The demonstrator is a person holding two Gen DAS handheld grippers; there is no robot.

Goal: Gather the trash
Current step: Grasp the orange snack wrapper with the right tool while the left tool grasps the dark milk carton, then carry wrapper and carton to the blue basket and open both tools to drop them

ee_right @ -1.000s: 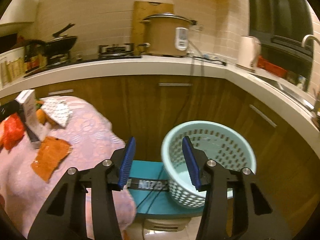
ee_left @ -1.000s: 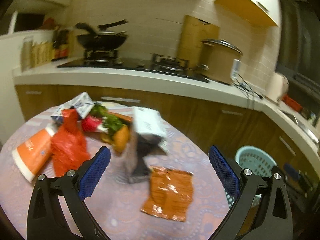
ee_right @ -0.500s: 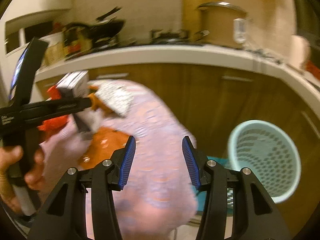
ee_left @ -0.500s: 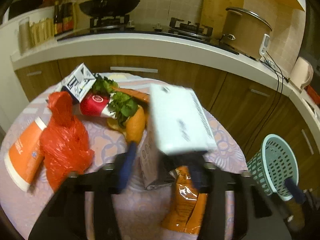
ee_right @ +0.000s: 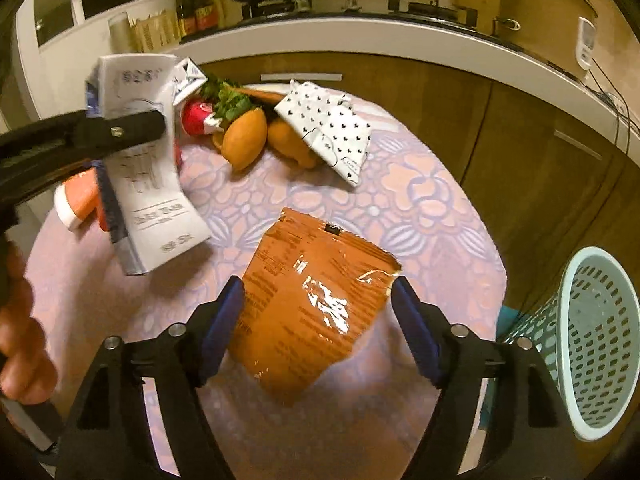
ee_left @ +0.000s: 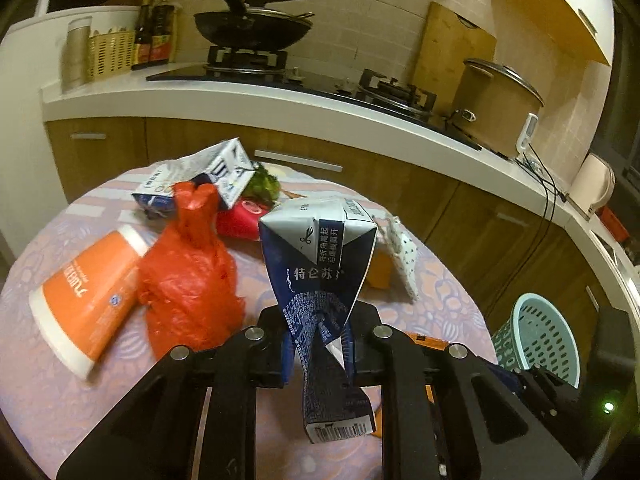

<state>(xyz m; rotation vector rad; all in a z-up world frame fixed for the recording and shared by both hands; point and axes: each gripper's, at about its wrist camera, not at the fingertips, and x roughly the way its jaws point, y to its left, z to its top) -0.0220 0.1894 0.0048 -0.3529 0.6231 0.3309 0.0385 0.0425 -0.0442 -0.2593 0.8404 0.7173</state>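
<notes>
My left gripper [ee_left: 316, 344] is shut on a crushed blue-and-white milk carton [ee_left: 320, 264] and holds it above the round table; it also shows in the right wrist view [ee_right: 148, 184]. My right gripper [ee_right: 316, 320] is open, its blue pads either side of a flat orange snack wrapper [ee_right: 308, 304] lying on the tablecloth. A light green plastic basket [ee_right: 592, 340] stands on the floor to the right of the table, also in the left wrist view [ee_left: 540, 340].
On the table lie a red plastic bag [ee_left: 188, 276], an orange paper cup [ee_left: 84, 292], a second milk carton [ee_left: 200, 180], a heart-print white wrapper [ee_right: 328, 128], carrots [ee_right: 244, 136] and greens. A kitchen counter [ee_left: 280, 100] with stove runs behind.
My left gripper closed on the milk carton and lifted it off the table. My right gripper swung from the basket to the table and opened wide over the orange wrapper.
</notes>
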